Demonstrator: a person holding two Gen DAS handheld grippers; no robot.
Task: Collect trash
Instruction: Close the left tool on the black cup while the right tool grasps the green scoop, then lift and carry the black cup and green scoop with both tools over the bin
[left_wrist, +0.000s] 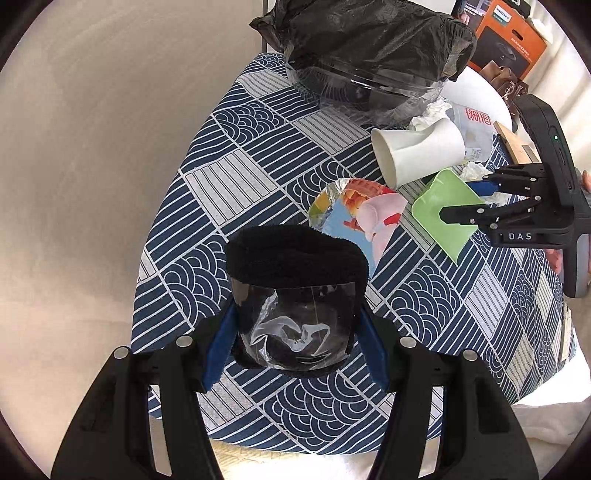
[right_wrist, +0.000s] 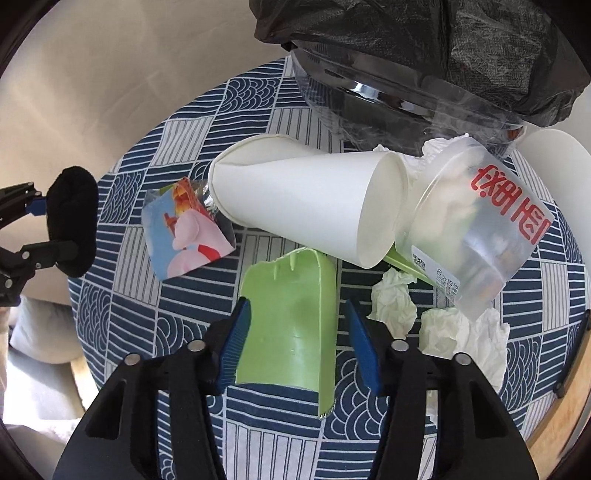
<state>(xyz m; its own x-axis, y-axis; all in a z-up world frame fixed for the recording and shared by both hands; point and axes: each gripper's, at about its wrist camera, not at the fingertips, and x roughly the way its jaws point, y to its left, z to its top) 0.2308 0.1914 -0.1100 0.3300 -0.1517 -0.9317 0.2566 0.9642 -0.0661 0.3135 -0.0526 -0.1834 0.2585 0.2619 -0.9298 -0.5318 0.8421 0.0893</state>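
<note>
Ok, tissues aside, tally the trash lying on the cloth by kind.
Paper cup: 1
Plastic cup: 1
Wrapper: 1
Green pack: 1
Total: 4

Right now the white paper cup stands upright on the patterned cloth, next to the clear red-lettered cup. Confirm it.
Not upright: the white paper cup lies on its side on the patterned cloth, next to the clear red-lettered cup. The right wrist view shows it.
</note>
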